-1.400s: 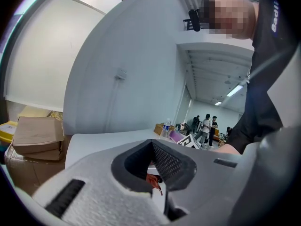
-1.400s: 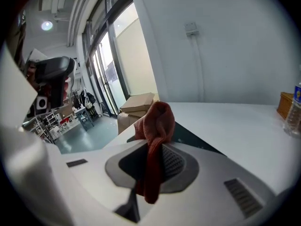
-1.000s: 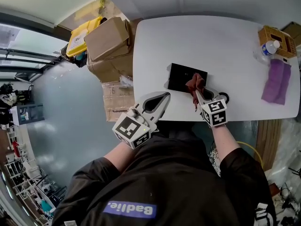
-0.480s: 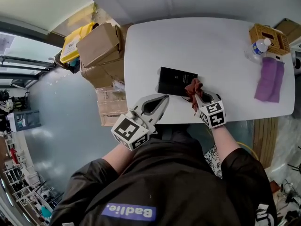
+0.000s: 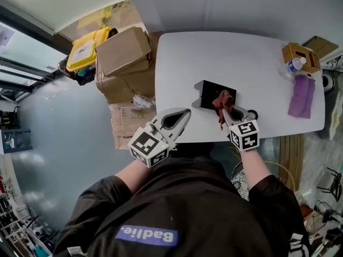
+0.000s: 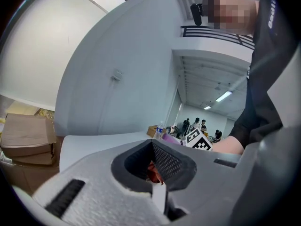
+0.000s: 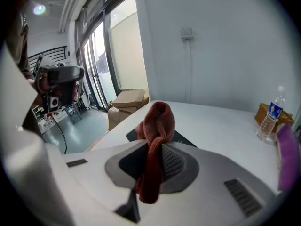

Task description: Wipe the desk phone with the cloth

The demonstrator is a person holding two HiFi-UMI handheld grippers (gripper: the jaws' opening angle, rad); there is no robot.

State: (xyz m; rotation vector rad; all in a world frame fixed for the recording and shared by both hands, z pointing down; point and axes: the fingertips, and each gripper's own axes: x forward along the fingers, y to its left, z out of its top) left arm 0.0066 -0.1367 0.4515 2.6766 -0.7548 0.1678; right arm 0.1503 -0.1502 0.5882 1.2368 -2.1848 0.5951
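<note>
A black desk phone lies on the white table, near its front edge. My right gripper is shut on a red cloth, which rests against the phone's near right corner. In the right gripper view the cloth bulges up between the jaws and hangs down in front, with the phone just behind it. My left gripper is shut and holds nothing; it hovers at the table's front edge, left of the phone. Through its jaw opening a bit of the red cloth shows.
Cardboard boxes and a yellow bin crowd the floor left of the table. At the table's right end are a wicker basket, a water bottle and a purple cloth. A black coiled cord lies right of the phone.
The head camera has shifted, so the table sits differently in the view. My right gripper keeps the red cloth at the phone's near right corner. The left gripper has hardly moved.
</note>
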